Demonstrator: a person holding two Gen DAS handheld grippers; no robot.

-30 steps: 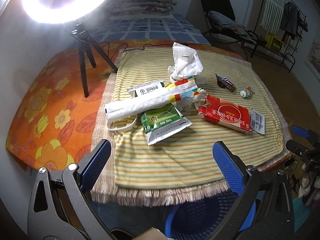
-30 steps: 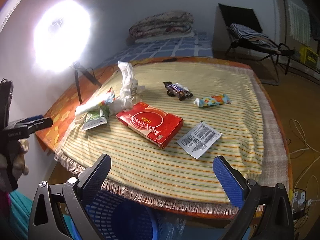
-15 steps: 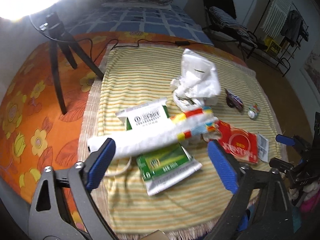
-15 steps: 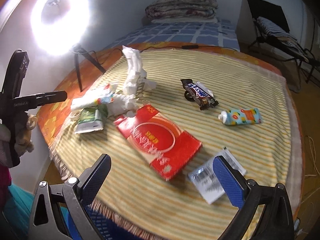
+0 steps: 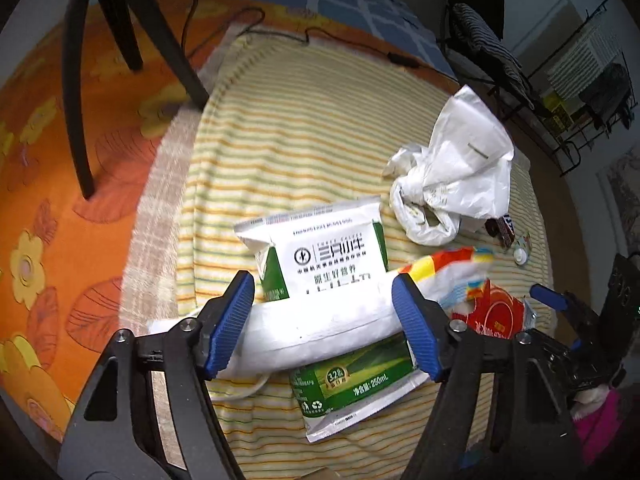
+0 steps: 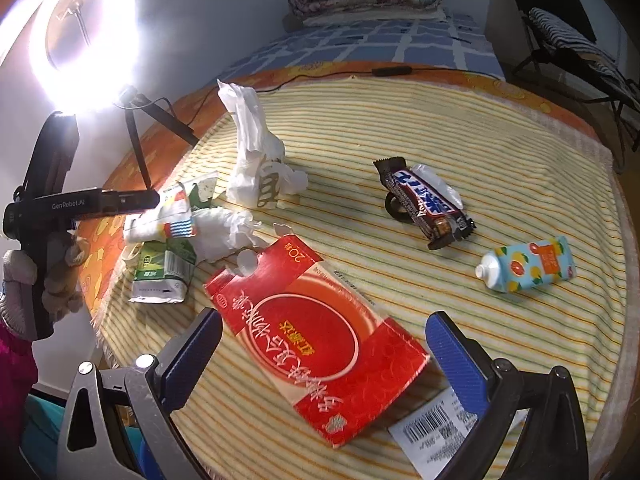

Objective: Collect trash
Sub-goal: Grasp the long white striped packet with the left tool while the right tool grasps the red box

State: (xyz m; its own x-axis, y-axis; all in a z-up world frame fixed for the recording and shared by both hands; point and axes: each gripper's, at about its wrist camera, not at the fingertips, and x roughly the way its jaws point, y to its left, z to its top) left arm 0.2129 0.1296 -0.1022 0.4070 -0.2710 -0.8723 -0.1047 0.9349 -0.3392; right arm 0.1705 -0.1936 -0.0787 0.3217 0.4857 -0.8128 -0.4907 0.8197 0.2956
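My left gripper (image 5: 324,324) hovers over a pile of trash, its jaws closing. A long white rolled wrapper (image 5: 288,332) with a colourful end lies between the pads, which do not press on it. A white milk carton (image 5: 332,256) lies behind the roll, a green one (image 5: 352,388) in front, and a crumpled white bag (image 5: 452,176) further back. My right gripper (image 6: 326,356) stands open over a flat red box (image 6: 320,336). Beyond it lie a chocolate bar wrapper (image 6: 424,204) and a small printed tube (image 6: 528,266). A barcode slip (image 6: 432,436) lies by the right finger.
A striped cloth (image 6: 440,120) covers the orange flowered table. A ring light (image 6: 88,32) on a black tripod (image 5: 120,40) stands at the table's left, with a cable along the back. A gloved hand (image 6: 60,268) holds the left gripper. A folding chair (image 6: 560,28) stands behind.
Both grippers have moved forward and down over the table. The left jaws have narrowed around the white roll. The blue basket below the table edge has dropped out of view.
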